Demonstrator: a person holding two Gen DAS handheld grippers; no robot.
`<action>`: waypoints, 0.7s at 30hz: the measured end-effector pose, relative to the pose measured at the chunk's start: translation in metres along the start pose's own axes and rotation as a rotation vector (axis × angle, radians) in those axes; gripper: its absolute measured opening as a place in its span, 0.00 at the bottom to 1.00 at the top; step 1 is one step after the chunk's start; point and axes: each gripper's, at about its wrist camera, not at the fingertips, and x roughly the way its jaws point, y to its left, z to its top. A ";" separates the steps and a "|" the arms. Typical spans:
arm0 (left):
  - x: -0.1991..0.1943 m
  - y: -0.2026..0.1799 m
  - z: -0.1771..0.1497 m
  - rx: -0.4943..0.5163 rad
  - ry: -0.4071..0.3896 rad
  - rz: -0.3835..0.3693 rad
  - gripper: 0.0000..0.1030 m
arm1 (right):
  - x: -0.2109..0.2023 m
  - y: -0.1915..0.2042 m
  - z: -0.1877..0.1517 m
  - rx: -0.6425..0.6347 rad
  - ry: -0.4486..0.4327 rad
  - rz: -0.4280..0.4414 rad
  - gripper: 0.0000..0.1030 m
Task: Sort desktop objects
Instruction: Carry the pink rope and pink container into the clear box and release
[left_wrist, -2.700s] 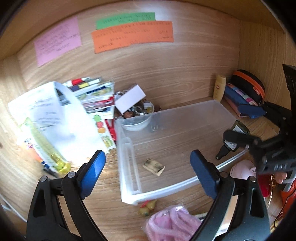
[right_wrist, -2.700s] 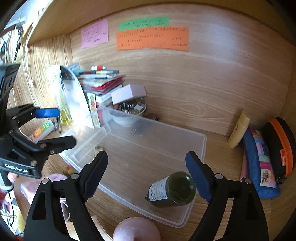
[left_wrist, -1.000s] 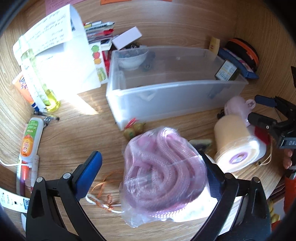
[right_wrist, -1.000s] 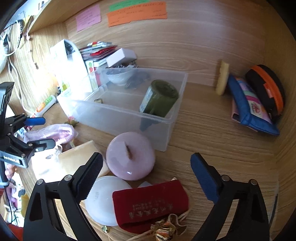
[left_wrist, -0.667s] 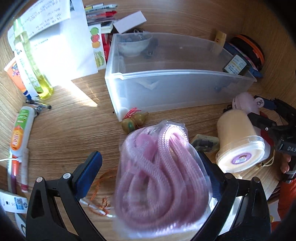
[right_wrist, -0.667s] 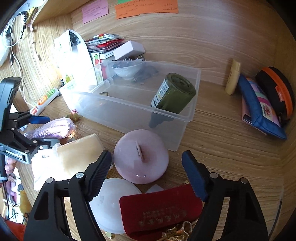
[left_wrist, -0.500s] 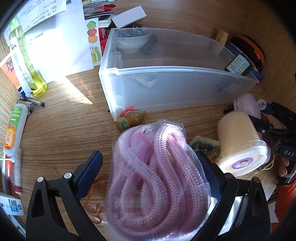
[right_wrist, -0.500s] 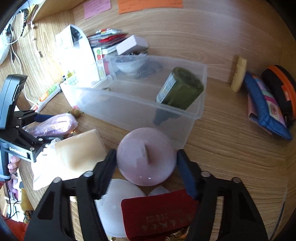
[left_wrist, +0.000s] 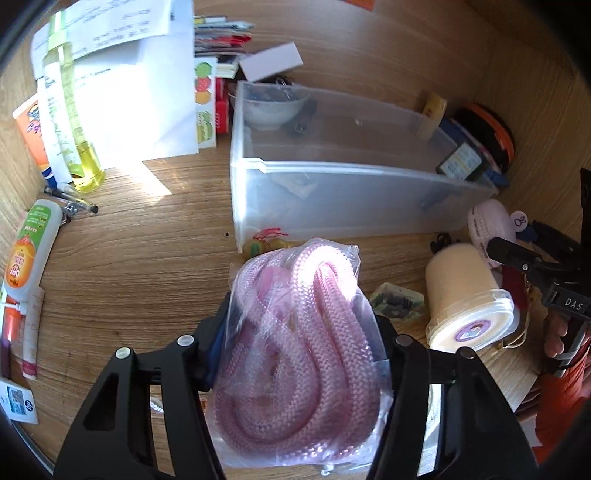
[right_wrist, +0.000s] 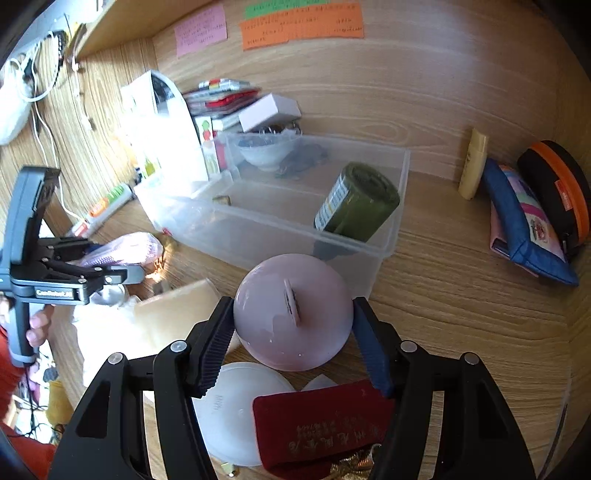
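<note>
My left gripper (left_wrist: 299, 343) is shut on a clear bag of pink rope (left_wrist: 295, 354), held over the desk in front of the clear plastic bin (left_wrist: 332, 199). My right gripper (right_wrist: 293, 343) is shut on a round pink case (right_wrist: 291, 310), just in front of the bin's near right corner (right_wrist: 384, 254). In the bin lie a green bottle (right_wrist: 356, 203), a white bowl (right_wrist: 264, 151) and a small wrapped item (right_wrist: 222, 199). The left gripper with the rope bag also shows in the right wrist view (right_wrist: 122, 245).
A cream tub (left_wrist: 465, 295), a small green packet (left_wrist: 397, 301) and a gourd charm (left_wrist: 266, 245) lie before the bin. A red pouch (right_wrist: 321, 428) and white disc (right_wrist: 236, 406) lie under my right gripper. Bottles (left_wrist: 74, 122), books and pouches (right_wrist: 524, 218) flank the bin.
My left gripper has closed on the rope bag and my right gripper has closed on the pink case. Both were open around them half a second ago.
</note>
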 end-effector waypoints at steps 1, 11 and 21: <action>-0.002 0.001 0.000 -0.009 -0.012 0.003 0.57 | -0.003 0.000 0.001 0.002 -0.007 0.000 0.58; -0.039 0.009 0.002 -0.034 -0.141 0.046 0.56 | -0.029 -0.003 0.012 0.032 -0.075 0.008 0.58; -0.070 0.000 0.022 -0.002 -0.256 0.055 0.56 | -0.052 0.001 0.027 0.012 -0.148 0.004 0.58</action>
